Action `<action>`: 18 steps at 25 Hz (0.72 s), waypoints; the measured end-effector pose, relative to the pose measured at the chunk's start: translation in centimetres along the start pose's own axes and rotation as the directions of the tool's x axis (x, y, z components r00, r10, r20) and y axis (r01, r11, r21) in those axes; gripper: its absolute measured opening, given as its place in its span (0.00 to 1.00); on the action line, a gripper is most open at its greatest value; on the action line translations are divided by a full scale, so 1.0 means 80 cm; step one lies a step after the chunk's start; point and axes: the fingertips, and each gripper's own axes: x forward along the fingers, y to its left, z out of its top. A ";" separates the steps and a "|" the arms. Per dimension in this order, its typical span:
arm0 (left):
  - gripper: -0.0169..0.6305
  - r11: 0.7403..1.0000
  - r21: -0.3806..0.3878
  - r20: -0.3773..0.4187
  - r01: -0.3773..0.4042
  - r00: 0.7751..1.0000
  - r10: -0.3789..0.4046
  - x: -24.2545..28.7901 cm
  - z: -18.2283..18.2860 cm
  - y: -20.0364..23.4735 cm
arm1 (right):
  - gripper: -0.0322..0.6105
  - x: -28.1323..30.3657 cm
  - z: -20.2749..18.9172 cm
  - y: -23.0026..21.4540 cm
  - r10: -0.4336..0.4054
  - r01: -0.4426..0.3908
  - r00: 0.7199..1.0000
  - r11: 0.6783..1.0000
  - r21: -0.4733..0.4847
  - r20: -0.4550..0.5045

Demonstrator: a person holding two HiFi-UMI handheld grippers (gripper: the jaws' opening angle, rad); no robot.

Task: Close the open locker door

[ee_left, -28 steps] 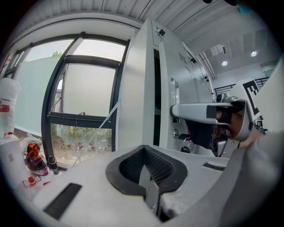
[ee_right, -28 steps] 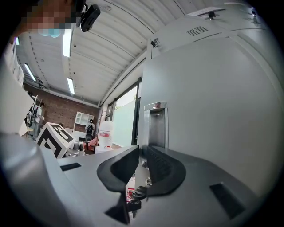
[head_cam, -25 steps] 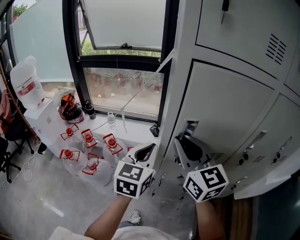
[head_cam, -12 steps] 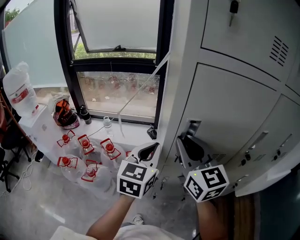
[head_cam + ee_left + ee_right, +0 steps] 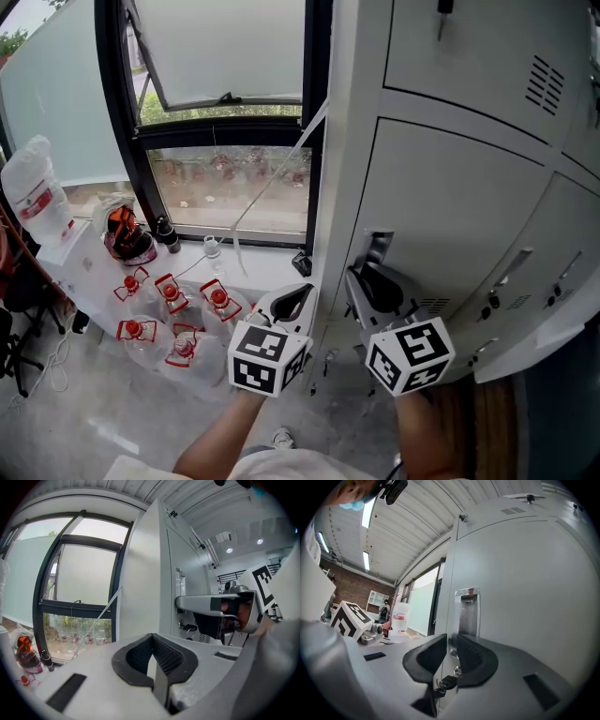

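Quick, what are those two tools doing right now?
Left tool: closed, holding nothing.
Right tool: closed on the door edge.

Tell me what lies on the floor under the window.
Clear jugs with red caps lie clustered below the window. The left gripper covers the floor right of them, so whatever lies there is hidden.

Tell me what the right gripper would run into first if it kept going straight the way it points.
The locker door. Its edge beside the recessed handle stands between the right gripper's jaws, so going on would likely drive it further onto that edge. Whether the pads press on it, I cannot tell.
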 end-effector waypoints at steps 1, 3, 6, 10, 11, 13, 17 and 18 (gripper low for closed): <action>0.04 1.000 0.001 0.001 -0.003 1.000 0.003 -0.002 0.000 -0.001 | 0.13 0.000 0.000 0.002 0.006 -0.006 1.000 1.000 -0.005 -0.003; 0.04 1.000 0.000 0.002 -0.010 1.000 0.010 -0.006 -0.001 -0.002 | 0.13 -0.002 0.000 0.004 0.013 -0.013 1.000 1.000 -0.007 -0.003; 0.04 1.000 -0.003 -0.001 -0.023 1.000 0.023 -0.012 -0.003 -0.006 | 0.13 -0.005 0.000 0.005 0.033 -0.033 0.999 0.999 0.003 -0.006; 0.04 0.999 -0.004 -0.002 -0.038 0.999 0.038 -0.021 -0.003 -0.014 | 0.13 -0.007 0.000 0.006 0.060 -0.060 0.998 0.998 0.004 -0.025; 0.04 0.999 -0.003 -0.001 -0.040 0.999 0.040 -0.023 -0.002 -0.017 | 0.13 -0.009 0.000 0.006 0.062 -0.062 0.998 0.998 0.005 -0.024; 0.04 0.999 0.000 0.000 -0.049 0.999 0.049 -0.028 -0.002 -0.021 | 0.13 -0.012 -0.001 0.007 0.069 -0.069 0.997 0.998 0.015 -0.020; 0.04 0.997 -0.003 0.003 -0.076 0.997 0.076 -0.041 -0.001 -0.022 | 0.13 -0.018 0.006 0.001 0.070 -0.071 0.997 0.996 0.055 0.013; 0.04 0.997 -0.002 0.003 -0.079 0.997 0.079 -0.043 -0.001 -0.023 | 0.13 -0.020 0.009 -0.003 0.064 -0.066 0.998 0.996 0.057 0.022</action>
